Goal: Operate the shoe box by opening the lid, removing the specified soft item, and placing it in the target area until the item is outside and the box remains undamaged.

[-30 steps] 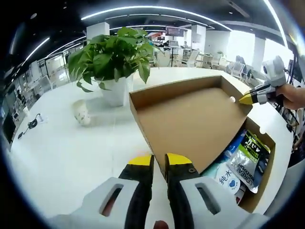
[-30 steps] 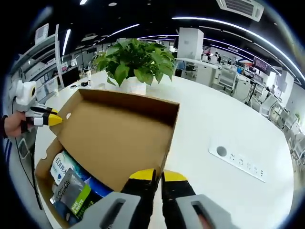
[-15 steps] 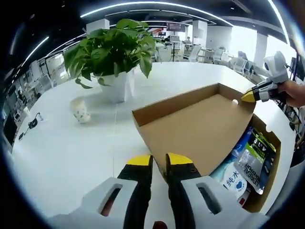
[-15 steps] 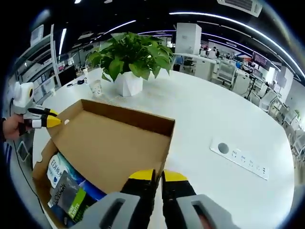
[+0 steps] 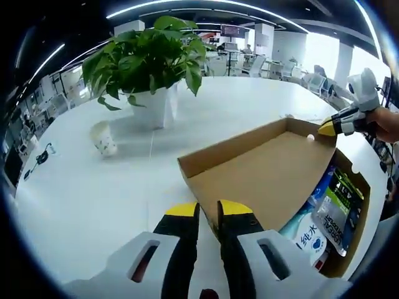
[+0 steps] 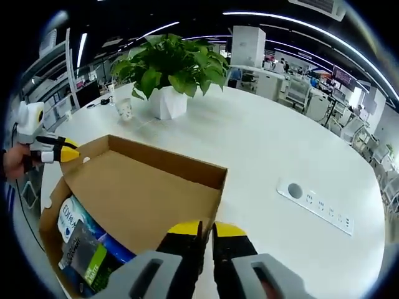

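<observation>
both pairs of yellow-tipped jaws are pressed nearly together on the edge of the cardboard lid (image 5: pixel 262 171), one at each of its near corners. left gripper (image 5: pixel 202 208) pinches the lid edge at the bottom of the left gripper view; right gripper (image 6: pixel 204 229) pinches the lid's edge at the bottom of the right gripper view, and appears again at the far corner in the left gripper view, held by a hand (image 5: pixel 381 123). the lid is swung partly up and back, its brown inner face showing. shoe box (image 6: pixel 51 205) sits on the white table (image 6: pixel 268 149), open beneath the lid. soft packs (image 5: pixel 324 208) lie inside the box, blue-white and green-black. potted plant (image 5: pixel 146 65) and a small paper cup (image 5: pixel 103 138) stand beyond the lid. a socket strip (image 6: pixel 315 199) is set into the table.
</observation>
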Tool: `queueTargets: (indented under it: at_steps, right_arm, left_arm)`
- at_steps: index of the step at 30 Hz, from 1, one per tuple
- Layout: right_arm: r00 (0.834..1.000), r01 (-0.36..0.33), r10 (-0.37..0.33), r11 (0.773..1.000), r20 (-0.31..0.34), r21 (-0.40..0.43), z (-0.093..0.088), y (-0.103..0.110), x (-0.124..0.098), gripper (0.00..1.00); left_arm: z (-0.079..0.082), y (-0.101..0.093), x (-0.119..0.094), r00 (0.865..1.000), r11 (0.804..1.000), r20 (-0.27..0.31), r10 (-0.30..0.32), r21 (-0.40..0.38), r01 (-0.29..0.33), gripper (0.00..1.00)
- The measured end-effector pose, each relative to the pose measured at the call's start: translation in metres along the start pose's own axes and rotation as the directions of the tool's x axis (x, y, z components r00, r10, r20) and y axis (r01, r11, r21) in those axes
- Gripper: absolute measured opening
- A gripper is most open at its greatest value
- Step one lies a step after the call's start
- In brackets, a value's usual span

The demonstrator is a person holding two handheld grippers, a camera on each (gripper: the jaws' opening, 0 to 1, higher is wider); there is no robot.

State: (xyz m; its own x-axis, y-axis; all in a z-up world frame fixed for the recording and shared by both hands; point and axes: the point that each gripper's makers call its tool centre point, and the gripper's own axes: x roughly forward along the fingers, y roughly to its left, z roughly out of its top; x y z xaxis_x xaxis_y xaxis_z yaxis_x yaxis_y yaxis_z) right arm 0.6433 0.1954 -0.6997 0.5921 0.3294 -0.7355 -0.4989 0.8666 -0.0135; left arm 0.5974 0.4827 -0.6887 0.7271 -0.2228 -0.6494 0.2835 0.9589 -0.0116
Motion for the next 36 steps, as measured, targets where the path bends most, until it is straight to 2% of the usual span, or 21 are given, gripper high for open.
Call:
queueTargets:
  at_steps: [16,24,30,36]
  right_arm:
    - [0.999,-0.01,0.008,0.999,-0.051,-0.038,-0.006,0.001,0.006,0.03]
    - [0.998,-0.024,0.022,0.999,-0.056,-0.046,-0.006,0.001,0.006,0.04]
    - [0.997,-0.037,0.033,0.997,-0.064,-0.063,-0.008,0.004,0.001,0.09]
    - [0.999,-0.036,0.033,0.996,-0.039,-0.078,-0.001,0.001,-0.008,0.15]
  left_arm:
    - [-0.005,0.003,0.011,0.998,1.0,-0.053,-0.019,-0.02,0.018,0.11]
    - [-0.005,0.001,0.009,0.998,1.0,-0.054,-0.019,-0.008,0.018,0.12]
    - [-0.004,0.001,0.007,0.999,1.0,-0.048,-0.021,-0.007,0.021,0.14]
    - [-0.002,0.001,0.002,0.999,1.0,-0.043,-0.012,0.0,0.012,0.17]
